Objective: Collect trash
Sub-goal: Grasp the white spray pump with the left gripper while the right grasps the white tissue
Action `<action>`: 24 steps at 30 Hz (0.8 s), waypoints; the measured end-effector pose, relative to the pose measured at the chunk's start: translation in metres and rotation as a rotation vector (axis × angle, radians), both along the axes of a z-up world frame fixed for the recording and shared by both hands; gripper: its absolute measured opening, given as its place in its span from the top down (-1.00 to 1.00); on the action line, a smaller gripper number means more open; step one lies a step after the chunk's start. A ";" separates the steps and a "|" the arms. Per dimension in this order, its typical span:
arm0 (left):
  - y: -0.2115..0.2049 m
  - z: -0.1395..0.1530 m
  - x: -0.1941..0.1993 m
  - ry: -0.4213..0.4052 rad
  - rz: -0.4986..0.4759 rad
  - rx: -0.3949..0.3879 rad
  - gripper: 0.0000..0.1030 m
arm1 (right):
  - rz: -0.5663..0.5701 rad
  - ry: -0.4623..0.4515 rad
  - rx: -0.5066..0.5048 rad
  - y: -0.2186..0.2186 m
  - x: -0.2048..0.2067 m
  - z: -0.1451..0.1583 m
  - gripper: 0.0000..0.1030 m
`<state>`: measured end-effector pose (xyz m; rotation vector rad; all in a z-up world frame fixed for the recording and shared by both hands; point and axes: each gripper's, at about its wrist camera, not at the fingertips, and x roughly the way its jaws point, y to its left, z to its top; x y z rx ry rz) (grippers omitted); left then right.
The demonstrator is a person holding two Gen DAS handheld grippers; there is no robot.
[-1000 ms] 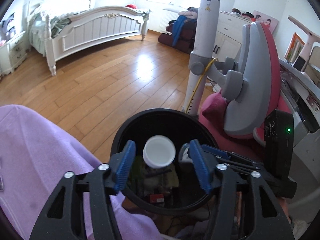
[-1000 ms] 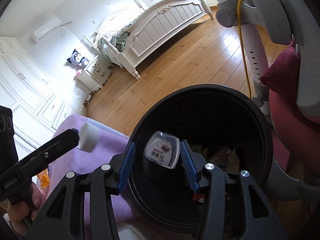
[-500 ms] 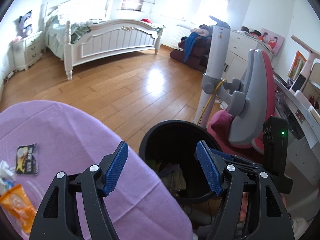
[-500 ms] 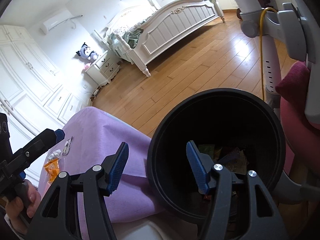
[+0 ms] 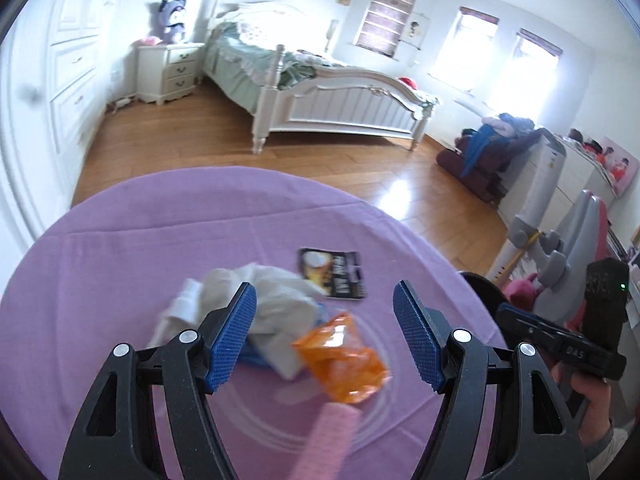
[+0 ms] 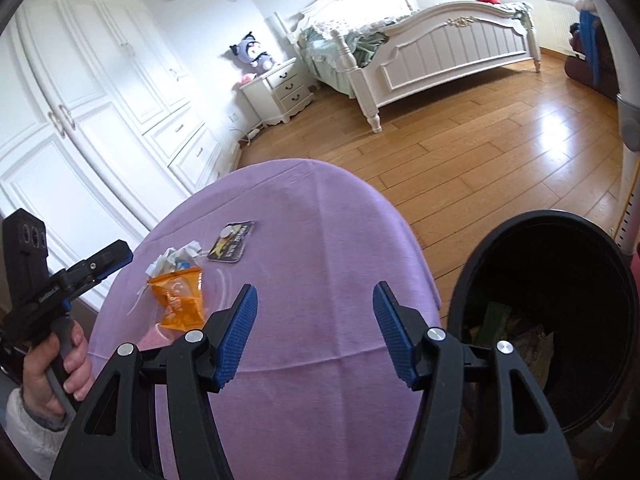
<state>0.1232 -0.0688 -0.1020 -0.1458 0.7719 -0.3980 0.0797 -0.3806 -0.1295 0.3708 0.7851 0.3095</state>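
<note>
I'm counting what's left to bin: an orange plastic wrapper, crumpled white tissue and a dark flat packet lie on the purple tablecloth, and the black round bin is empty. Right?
Not quite: the black round bin isn't empty. The right wrist view shows wrappers already lying at its bottom. The rest stands: the orange plastic wrapper, crumpled white tissue and dark flat packet lie on the purple tablecloth.

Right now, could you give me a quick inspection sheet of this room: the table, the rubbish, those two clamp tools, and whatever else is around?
Surface: round table under a purple cloth.
Job's things: orange plastic wrapper, crumpled white paper wad and flat black snack packet lie close together on the cloth; black round trash bin stands beside the table, with litter inside.
Clutter: blurred pink object at the near edge, cannot identify.
Grippers: left gripper with jaws apart above the wrapper, holding nothing; right gripper with jaws apart, empty, over the cloth.
Cables: yellow cord on a grey stand.
Surroundings: white bed, nightstand, wardrobe, wooden floor.
</note>
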 end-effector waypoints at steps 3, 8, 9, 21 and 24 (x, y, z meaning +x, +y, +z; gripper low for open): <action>0.034 -0.008 0.012 0.013 0.043 0.043 -0.32 | 0.067 -0.011 -0.032 0.028 0.007 0.007 -0.14; 0.064 -0.022 0.032 0.058 0.036 0.059 -0.04 | 0.164 -0.034 -0.080 0.071 0.019 0.021 -0.14; 0.066 -0.026 0.037 0.072 0.028 0.064 0.01 | 0.182 -0.037 -0.090 0.080 0.023 0.025 -0.14; 0.069 -0.058 0.059 0.138 -0.025 0.105 0.42 | 0.395 -0.036 -0.281 0.181 0.073 0.032 -0.16; 0.082 -0.058 0.056 0.127 0.012 0.081 0.42 | 0.442 -0.008 -0.337 0.204 0.088 0.025 -0.16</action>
